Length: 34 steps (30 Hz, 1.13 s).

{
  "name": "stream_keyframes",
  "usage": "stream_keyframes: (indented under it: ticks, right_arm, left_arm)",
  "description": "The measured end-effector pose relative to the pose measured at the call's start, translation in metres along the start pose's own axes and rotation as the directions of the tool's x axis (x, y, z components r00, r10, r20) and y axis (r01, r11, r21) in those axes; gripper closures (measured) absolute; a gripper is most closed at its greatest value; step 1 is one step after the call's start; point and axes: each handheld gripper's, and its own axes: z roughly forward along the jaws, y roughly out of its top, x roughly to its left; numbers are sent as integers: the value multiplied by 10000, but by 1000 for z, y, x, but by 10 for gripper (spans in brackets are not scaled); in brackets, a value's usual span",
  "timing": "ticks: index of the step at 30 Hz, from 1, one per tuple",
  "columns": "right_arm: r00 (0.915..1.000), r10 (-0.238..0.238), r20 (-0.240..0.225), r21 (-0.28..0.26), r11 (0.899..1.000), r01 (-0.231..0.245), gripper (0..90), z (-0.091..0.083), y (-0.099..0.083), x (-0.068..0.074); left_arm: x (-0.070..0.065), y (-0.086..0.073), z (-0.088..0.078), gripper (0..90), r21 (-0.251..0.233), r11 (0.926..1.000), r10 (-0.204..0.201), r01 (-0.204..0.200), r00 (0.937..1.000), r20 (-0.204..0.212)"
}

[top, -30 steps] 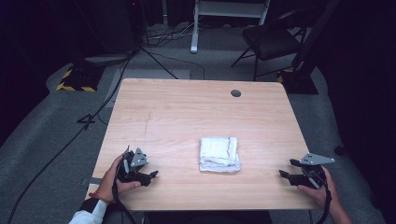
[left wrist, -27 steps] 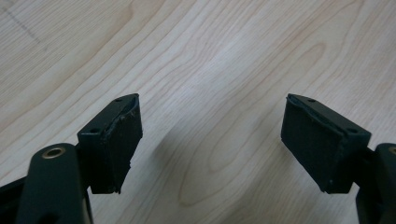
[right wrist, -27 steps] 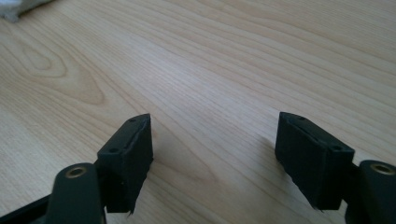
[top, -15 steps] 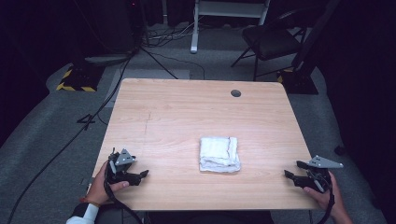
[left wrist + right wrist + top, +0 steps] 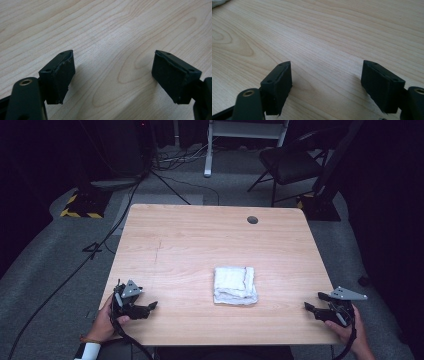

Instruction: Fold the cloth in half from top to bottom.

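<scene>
**Both tools lying released at the near corners, folded cloth between them**

At the left we are seeing the left tool [image 5: 148,307] sitting low over the near left corner of the table [image 5: 200,245], held in the person's left hand [image 5: 105,322], with its grey three-cornered plate on top and its cable trailing off the near edge. In the left gripper view its jaws are standing wide apart, released, with bare wood grain between them and nothing held.

Moving toward the middle, we are finding a white folded cloth [image 5: 235,285] lying flat on the table, a little right of centre and toward the near edge, well apart from both tools. Farther back, near the far edge, a small dark round grommet [image 5: 252,220] is sitting in the tabletop.

At the right, the right tool [image 5: 311,308] is resting over the near right corner in the person's right hand [image 5: 352,332], pointing inward toward the cloth. In the right gripper view its jaws are likewise spread open over bare wood, gripping nothing, and a sliver of the white cloth is showing at the top left corner.

Beyond the table, a dark chair [image 5: 290,165] is standing on the grey floor.
</scene>
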Motion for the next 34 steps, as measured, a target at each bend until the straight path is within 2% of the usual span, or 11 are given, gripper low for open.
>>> stream_keyframes:
  ticks: [34]
  right_arm:
    - [10000,8,7,1,10000,-8,252,0,0,0]
  left_arm:
    - [1,1,2,164,-8,10000,-71,71,10000,-39]
